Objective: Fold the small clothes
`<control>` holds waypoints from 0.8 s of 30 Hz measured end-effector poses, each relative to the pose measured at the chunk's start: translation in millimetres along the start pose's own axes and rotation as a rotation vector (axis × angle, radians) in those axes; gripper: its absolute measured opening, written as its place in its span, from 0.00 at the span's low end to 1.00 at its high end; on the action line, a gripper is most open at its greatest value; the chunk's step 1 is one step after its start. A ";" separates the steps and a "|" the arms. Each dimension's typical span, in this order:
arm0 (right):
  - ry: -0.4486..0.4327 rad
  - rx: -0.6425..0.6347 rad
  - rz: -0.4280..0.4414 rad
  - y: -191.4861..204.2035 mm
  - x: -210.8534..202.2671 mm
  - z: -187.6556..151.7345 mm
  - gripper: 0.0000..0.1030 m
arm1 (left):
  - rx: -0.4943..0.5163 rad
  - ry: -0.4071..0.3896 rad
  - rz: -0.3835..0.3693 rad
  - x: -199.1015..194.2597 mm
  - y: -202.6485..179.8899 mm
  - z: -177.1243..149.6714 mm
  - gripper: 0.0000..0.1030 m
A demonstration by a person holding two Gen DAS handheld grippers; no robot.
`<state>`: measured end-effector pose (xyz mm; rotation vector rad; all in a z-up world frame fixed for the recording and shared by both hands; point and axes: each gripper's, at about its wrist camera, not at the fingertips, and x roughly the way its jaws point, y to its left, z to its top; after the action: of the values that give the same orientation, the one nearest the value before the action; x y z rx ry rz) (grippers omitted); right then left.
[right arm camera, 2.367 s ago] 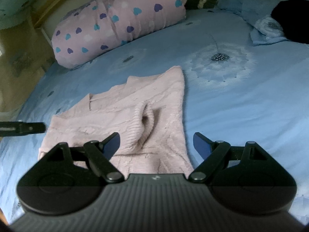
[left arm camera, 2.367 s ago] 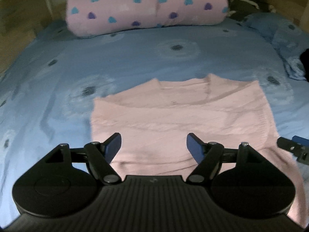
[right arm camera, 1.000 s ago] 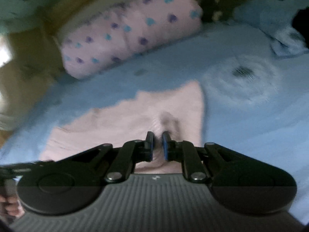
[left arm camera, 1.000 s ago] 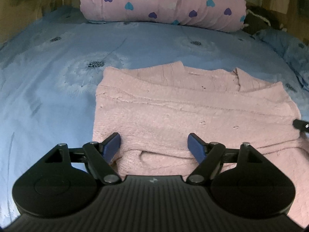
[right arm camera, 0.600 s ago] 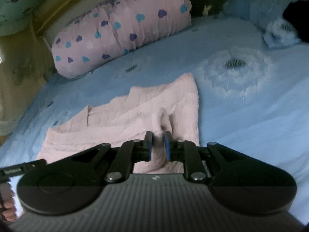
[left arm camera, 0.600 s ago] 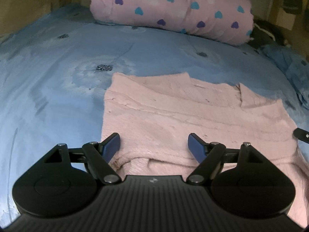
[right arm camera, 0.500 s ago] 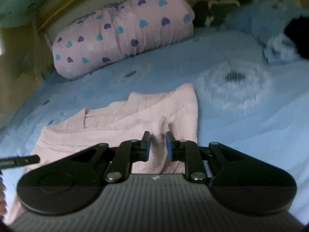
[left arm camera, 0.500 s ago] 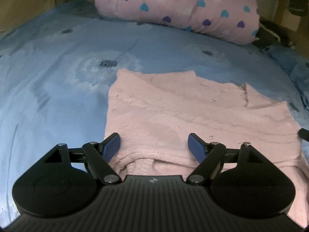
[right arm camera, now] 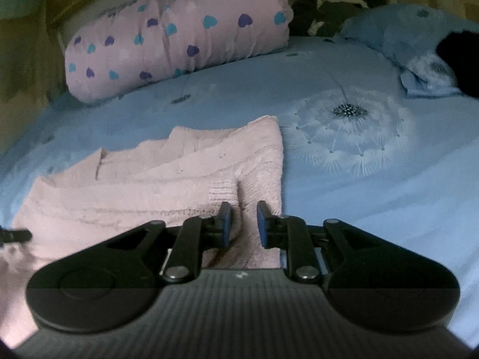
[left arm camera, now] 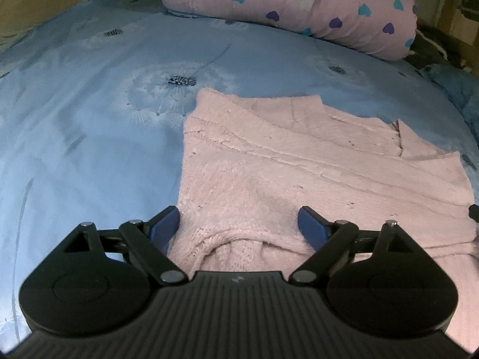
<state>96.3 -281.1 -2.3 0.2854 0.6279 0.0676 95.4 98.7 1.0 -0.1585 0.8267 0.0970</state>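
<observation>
A pink knit sweater [left arm camera: 299, 161] lies flat on the blue bedsheet [left arm camera: 89, 113], sleeves folded across its body. My left gripper [left arm camera: 239, 224] is open, low over the sweater's near left edge, with a ribbed cuff [left arm camera: 236, 245] between its fingers. In the right wrist view the sweater [right arm camera: 167, 176] lies left of centre. My right gripper [right arm camera: 242, 224] has its jaws a small gap apart over the sweater's right edge, beside a ribbed cuff [right arm camera: 221, 191]. Nothing is gripped between them.
A pink bolster pillow [left arm camera: 299, 3] with blue and purple hearts lies at the head of the bed. A blue pillow [right arm camera: 413, 39] and a black item [right arm camera: 461, 59] sit at the right. The other gripper's tip [right arm camera: 15, 234] shows at the left edge.
My right gripper closed on the sweater's right sleeve cuff, drew it along, and has now parted its jaws, letting it go. My left gripper stayed open and shifted toward the sweater's left edge.
</observation>
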 end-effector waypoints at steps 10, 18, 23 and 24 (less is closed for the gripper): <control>-0.008 0.004 0.068 14.7 -60.7 -12.8 0.57 | 0.002 0.026 -0.045 -44.9 6.4 -18.8 0.87; 0.038 0.006 0.126 24.0 -111.2 -44.6 0.57 | 0.065 0.028 -0.035 -102.9 5.7 -46.7 0.87; 0.041 -0.022 0.144 29.9 -142.5 -58.3 0.57 | 0.088 0.011 -0.037 -145.4 7.4 -67.3 0.87; 0.042 -0.034 0.149 31.6 -149.7 -61.1 0.57 | 0.090 0.006 -0.044 -154.3 6.5 -71.9 0.87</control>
<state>-59.8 -258.2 44.8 0.2986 0.6456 0.2276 -61.6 88.6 66.4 -0.0926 0.8319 0.0179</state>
